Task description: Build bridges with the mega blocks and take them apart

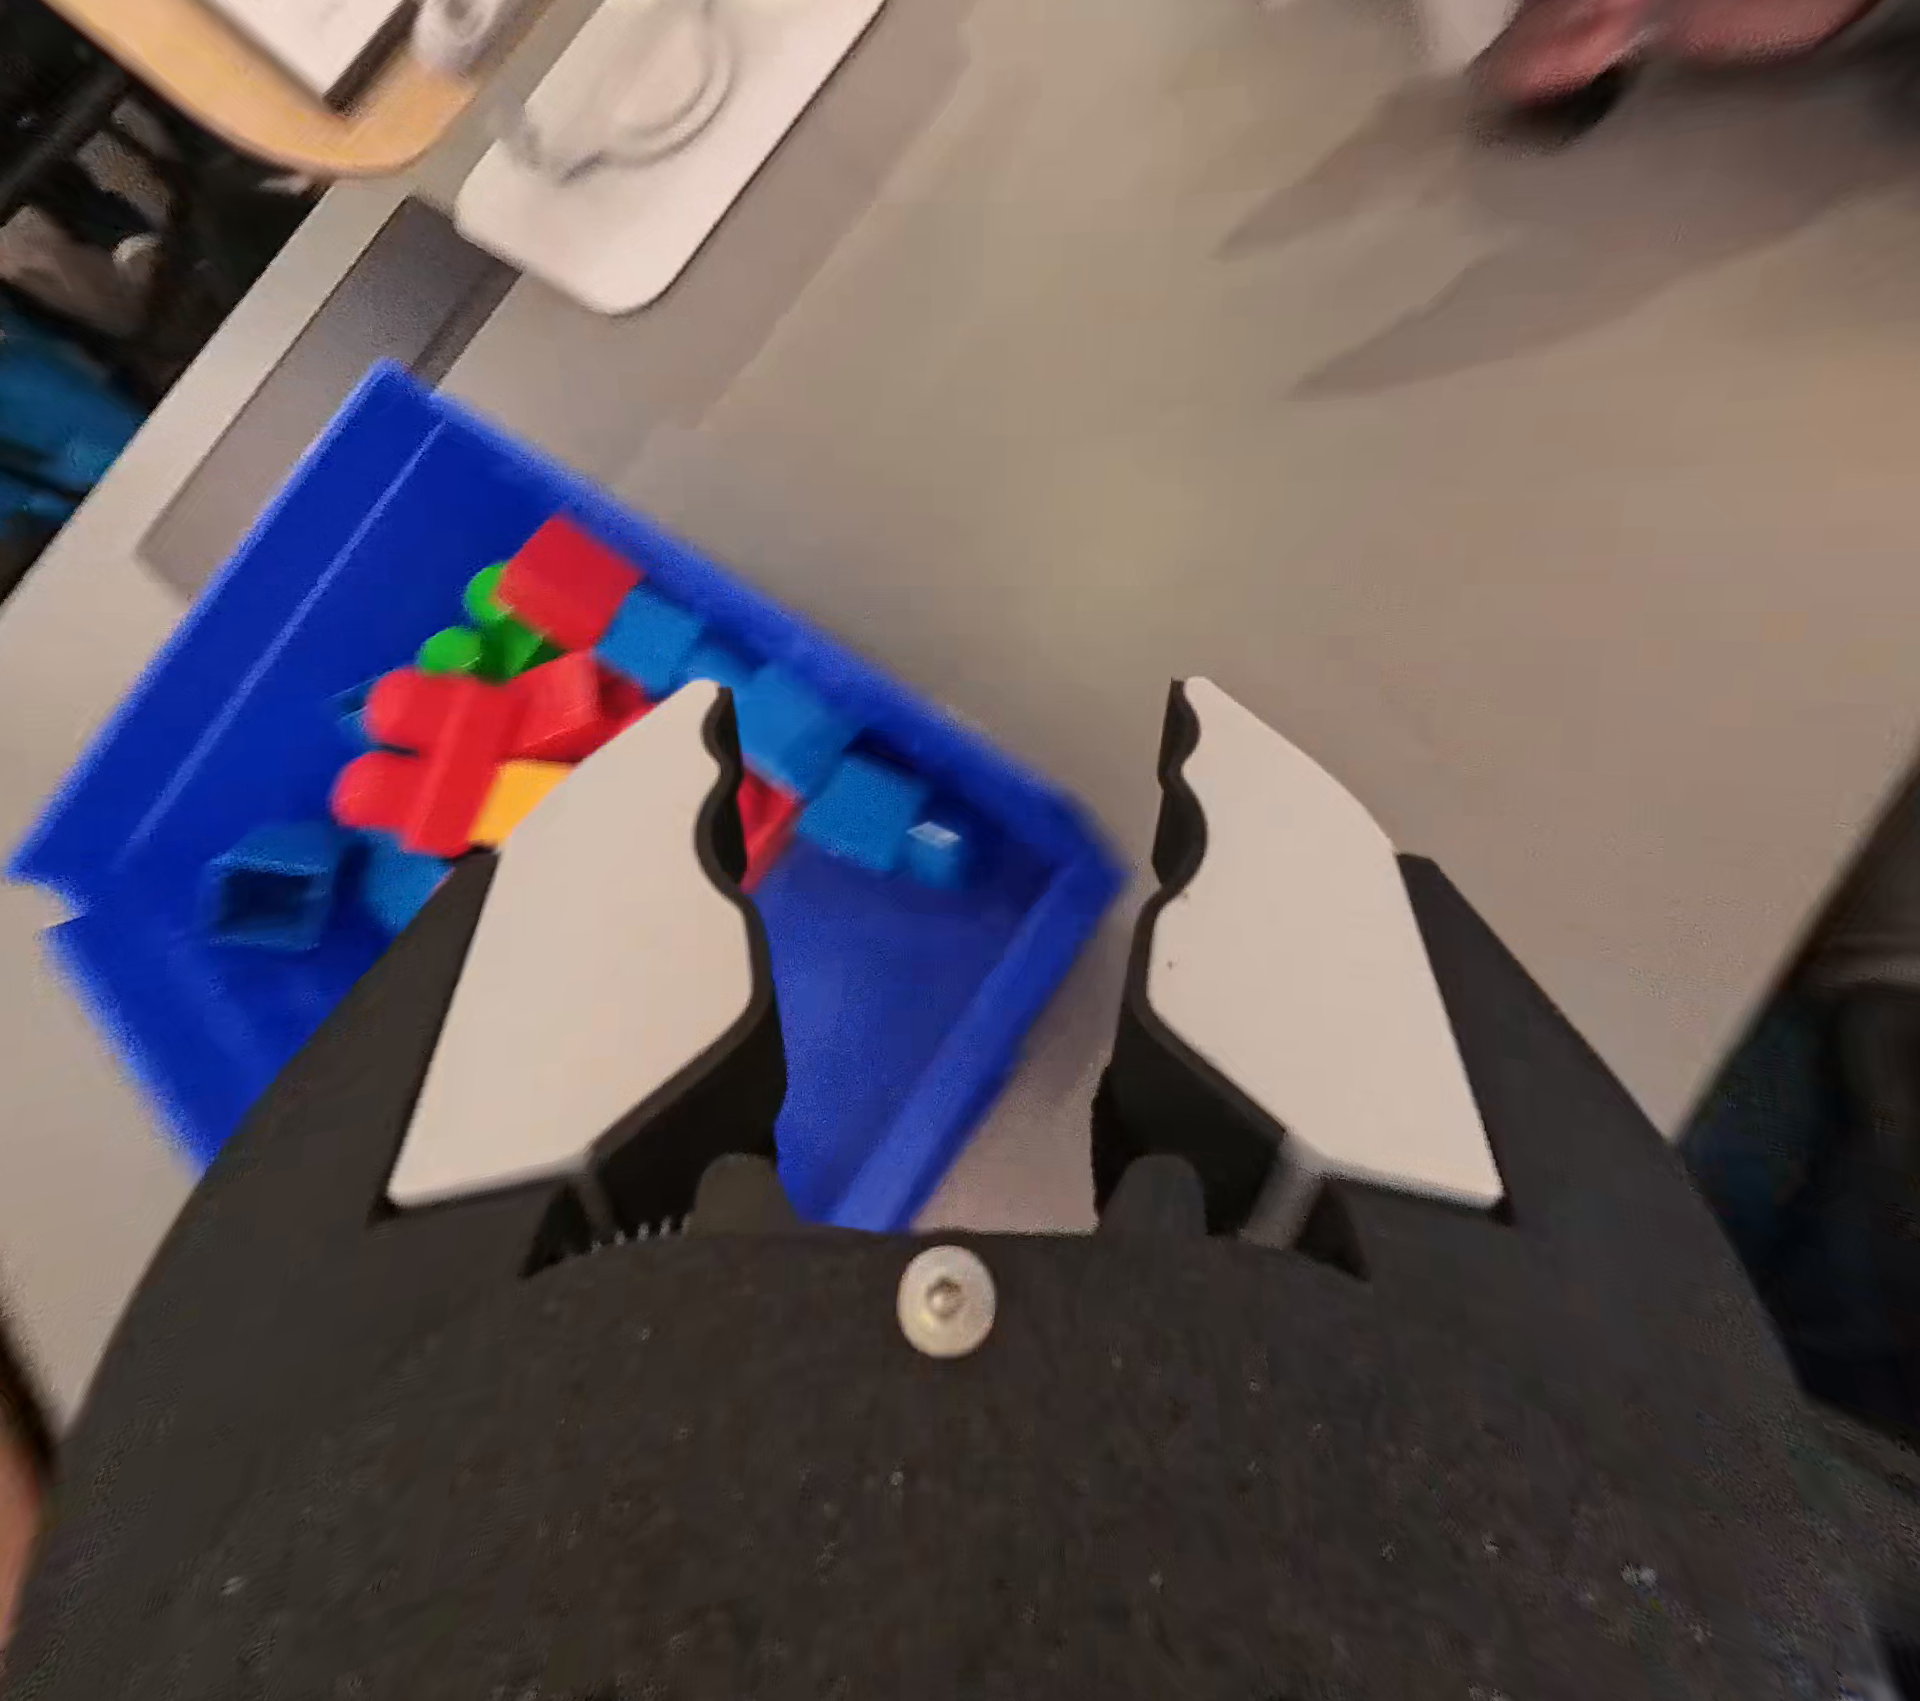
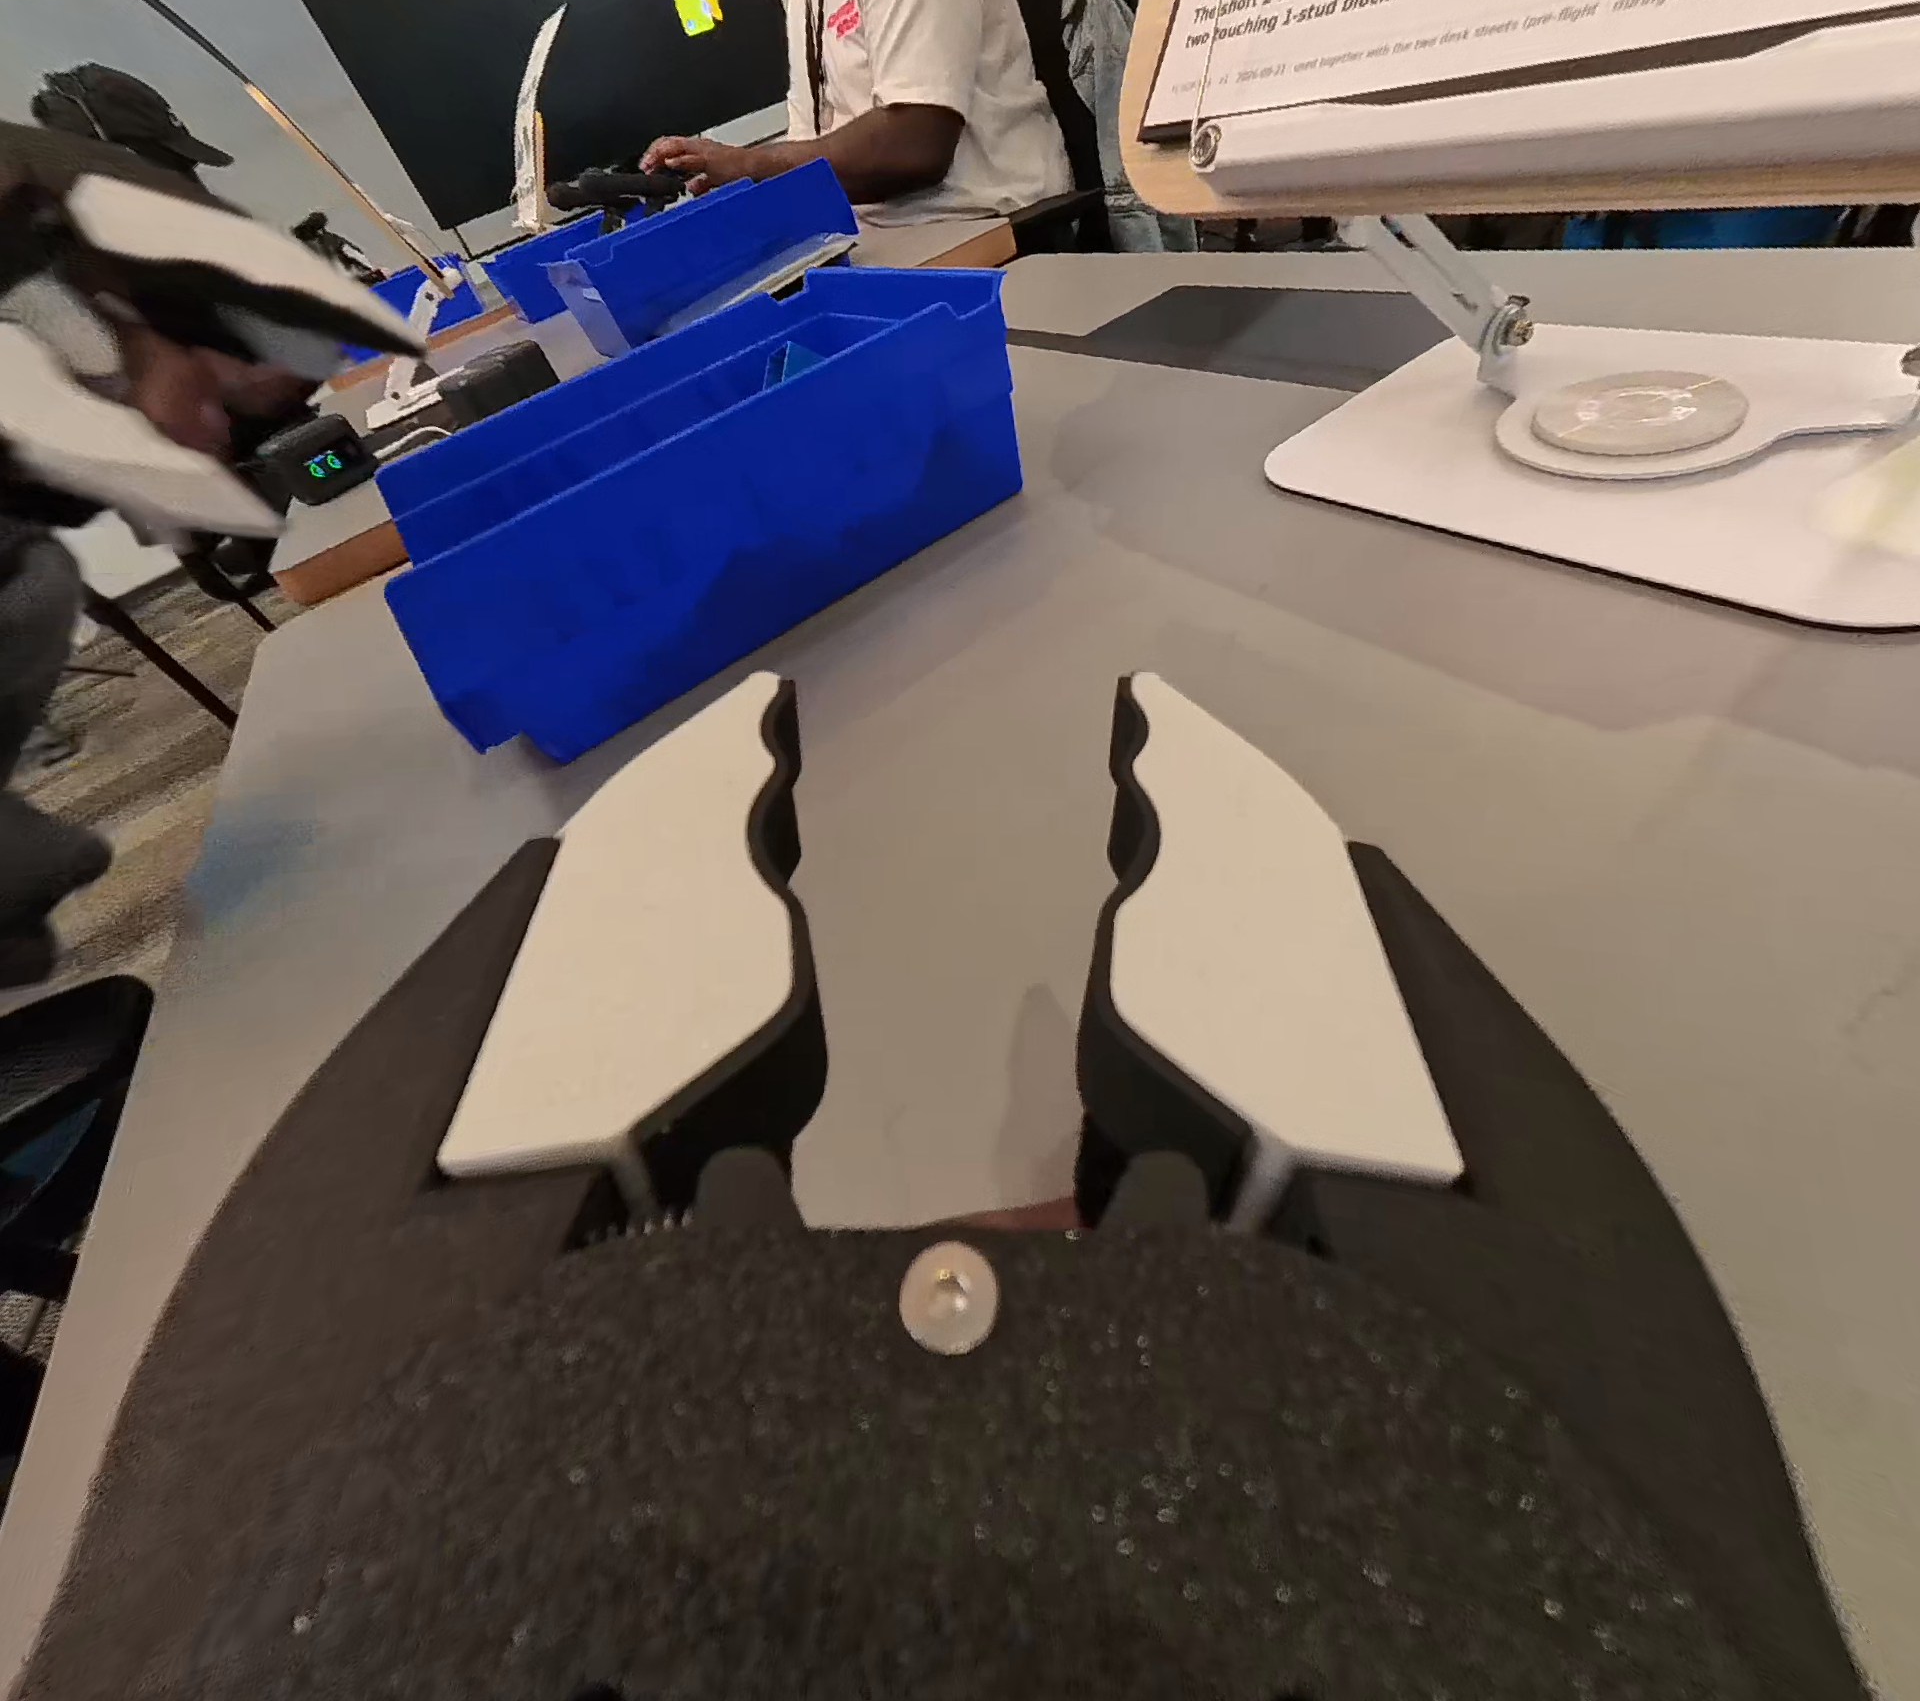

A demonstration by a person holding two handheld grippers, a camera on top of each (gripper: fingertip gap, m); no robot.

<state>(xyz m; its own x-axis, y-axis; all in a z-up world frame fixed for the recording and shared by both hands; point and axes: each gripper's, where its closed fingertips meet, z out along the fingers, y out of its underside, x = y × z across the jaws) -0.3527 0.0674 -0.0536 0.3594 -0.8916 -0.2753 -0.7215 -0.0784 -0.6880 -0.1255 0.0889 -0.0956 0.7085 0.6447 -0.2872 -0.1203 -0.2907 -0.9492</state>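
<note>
My left gripper (image 1: 951, 804) hangs over the blue bin (image 1: 935, 1059), jaws wide and empty, ready to pick mega blocks (image 1: 488, 737) inside; my right gripper (image 2: 956, 820) waits empty, jaws apart, over the bare surface (image 2: 1455, 820).

Both views near blue bin (image 1: 940, 1069) (shared)

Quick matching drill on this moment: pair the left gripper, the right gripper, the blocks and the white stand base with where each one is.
1 left gripper
2 right gripper
3 blocks
4 white stand base

a heaped inside the blue bin
b open above bare grey table
c open over the bin's corner
d flat on the table beyond the bin

Pairs: 1-c, 2-b, 3-a, 4-d
</note>
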